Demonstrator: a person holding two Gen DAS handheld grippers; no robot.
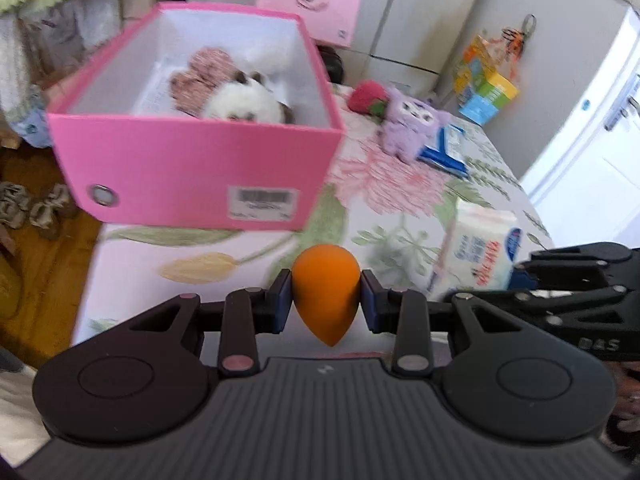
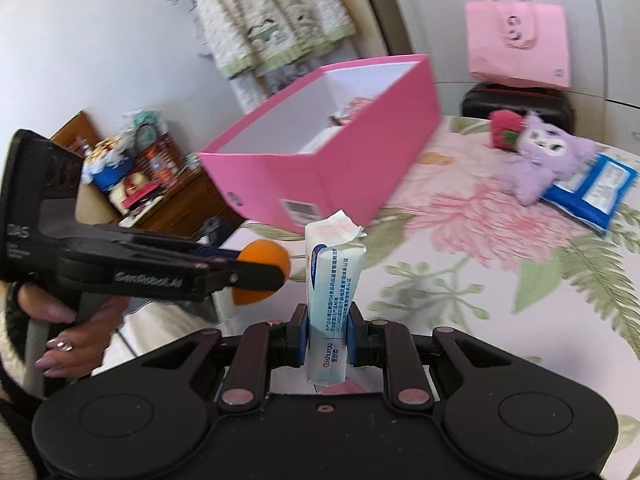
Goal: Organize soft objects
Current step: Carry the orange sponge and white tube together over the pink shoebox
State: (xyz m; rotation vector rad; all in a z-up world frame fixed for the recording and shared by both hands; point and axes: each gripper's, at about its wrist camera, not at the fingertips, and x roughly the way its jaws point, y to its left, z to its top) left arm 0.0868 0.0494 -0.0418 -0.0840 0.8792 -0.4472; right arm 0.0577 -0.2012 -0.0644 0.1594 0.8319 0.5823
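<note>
The left gripper (image 1: 326,300) is clamped on the orange sponge (image 1: 325,292), held with its long axis vertical and its pointed end down. The pink box (image 1: 192,168), open-topped and already holding plush items, lies at 11 o'clock from this gripper, near. The right gripper (image 2: 328,336) is clamped on the tissue pack (image 2: 332,300), long axis upright; from it the box lies at 12 o'clock, farther off. Judgement: the left gripper is nearer the box and should deposit first.

Box contents (image 2: 344,118) mostly hidden by pink box (image 2: 320,160) wall in right wrist view; barcode label (image 1: 262,199) text blurred.
</note>
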